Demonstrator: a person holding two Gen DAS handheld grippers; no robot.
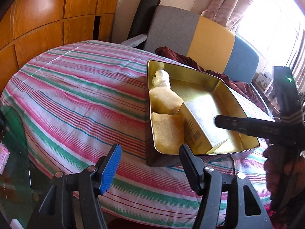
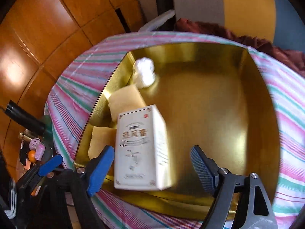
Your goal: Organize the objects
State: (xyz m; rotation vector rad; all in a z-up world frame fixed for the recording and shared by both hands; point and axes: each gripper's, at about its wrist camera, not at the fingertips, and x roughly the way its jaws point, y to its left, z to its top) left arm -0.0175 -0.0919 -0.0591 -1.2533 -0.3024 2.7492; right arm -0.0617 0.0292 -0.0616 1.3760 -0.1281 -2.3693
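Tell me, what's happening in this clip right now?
A person is packing a gold tin on a striped tablecloth. The right gripper hangs open over a white box lying inside, beside two yellow sponges and a white wad. The left gripper waits open and empty outside the tin.

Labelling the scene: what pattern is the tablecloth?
Pink, green, white and blue stripes on the tablecloth; clearest in the left wrist view.

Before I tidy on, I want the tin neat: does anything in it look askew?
Yes. The white carton lies tilted in the gold tin, leaning against the yellow sponges instead of lying flat. The right gripper is open around it.
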